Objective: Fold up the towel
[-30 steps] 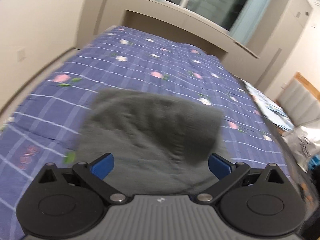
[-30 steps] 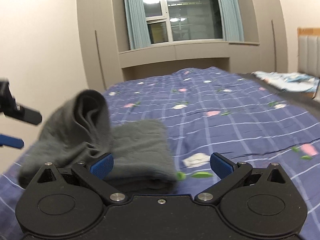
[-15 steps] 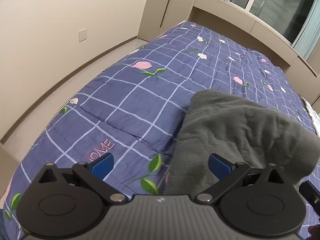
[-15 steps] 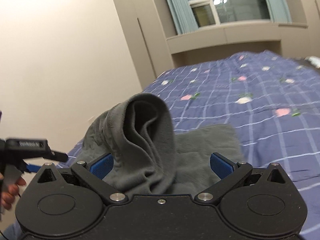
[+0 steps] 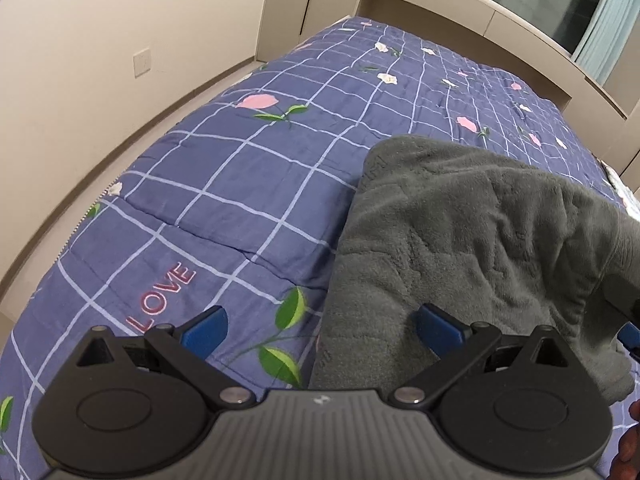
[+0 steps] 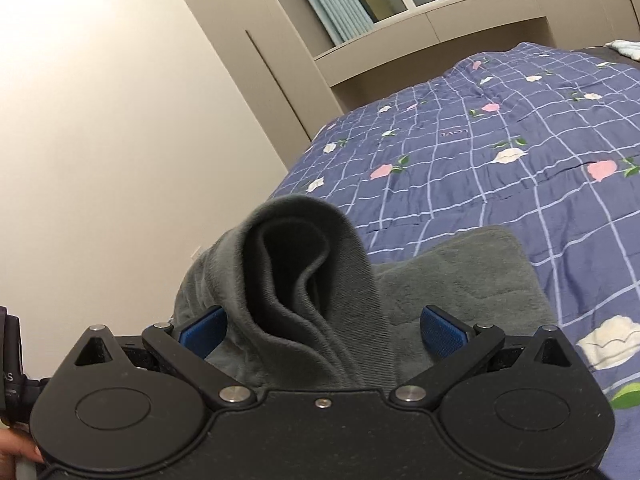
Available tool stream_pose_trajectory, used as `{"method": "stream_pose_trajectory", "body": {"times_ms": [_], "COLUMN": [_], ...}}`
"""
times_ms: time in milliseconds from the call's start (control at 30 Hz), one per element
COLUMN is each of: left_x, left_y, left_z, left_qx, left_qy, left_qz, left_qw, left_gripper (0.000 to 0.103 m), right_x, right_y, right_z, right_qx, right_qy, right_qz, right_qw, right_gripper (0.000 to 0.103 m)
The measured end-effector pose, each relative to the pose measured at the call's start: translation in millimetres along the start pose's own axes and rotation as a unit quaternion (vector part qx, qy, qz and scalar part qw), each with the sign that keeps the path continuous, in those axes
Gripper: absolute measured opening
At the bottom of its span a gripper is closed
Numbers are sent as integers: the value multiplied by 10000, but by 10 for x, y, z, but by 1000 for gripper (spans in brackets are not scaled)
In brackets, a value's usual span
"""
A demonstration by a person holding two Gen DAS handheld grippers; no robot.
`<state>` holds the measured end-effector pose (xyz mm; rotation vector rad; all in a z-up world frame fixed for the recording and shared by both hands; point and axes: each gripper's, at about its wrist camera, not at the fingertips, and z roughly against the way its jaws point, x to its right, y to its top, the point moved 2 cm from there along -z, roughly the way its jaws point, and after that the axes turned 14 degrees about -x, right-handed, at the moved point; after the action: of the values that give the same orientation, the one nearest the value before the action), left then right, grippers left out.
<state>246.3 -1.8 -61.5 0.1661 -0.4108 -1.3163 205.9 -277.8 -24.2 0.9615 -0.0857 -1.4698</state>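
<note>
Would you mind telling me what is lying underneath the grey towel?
The grey towel rests on the blue checked quilt, whose flower pattern shows all around it. Anything beneath the towel's bunched-up layers is covered and cannot be seen.

The rumpled grey fleece towel (image 5: 472,240) runs past the left wrist view's right edge. Its raised fold (image 6: 308,276) hides the purple checked floral quilt (image 6: 500,168) behind it.

The word "LOVE" is stitched in pink on the blue checked bedspread (image 5: 240,208); the right wrist view shows it again, upside down.
</note>
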Motion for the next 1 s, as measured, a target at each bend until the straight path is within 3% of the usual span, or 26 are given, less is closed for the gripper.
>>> {"method": "stream_pose_trajectory", "body": {"times_ms": [200, 400, 500, 600, 700, 767, 900, 1000], "left_x": [34, 49, 47, 21, -67, -120, -95, -104], "left_y": [-18, -29, -29, -14, 38, 94, 276, 409], "left_z": [3, 7, 18, 45, 99, 143, 163, 41], "left_qx": [33, 75, 65, 38, 70, 188, 416, 245], "left_qy": [67, 94, 89, -42, -518, -750, -594, -308], "left_qz": [-60, -74, -69, -37, 176, 350, 282, 232], "left_qw": [10000, 9999, 9999, 10000, 9985, 9964, 9970, 9990], "left_gripper": [102, 102, 102, 102, 102, 102, 102, 102], "right_x": [-37, -105, -183, -140, -47, 6, 103, 120], "right_y": [-24, 6, -4, -18, -21, -37, -95, -125], "right_z": [-97, -83, -56, -44, -34, -19, -68, -92], "right_qx": [-114, -48, 32, 53, 31, 20, -109, -94], "right_qy": [-25, 236, 157, 42, 7, -64, -202, -231], "right_qz": [1, -77, 21, -136, -350, -395, -558, -564], "right_qw": [9999, 9997, 9999, 9999, 9994, 9992, 9982, 9981], "right_gripper": [102, 96, 92, 76, 50, 40, 36, 36]}}
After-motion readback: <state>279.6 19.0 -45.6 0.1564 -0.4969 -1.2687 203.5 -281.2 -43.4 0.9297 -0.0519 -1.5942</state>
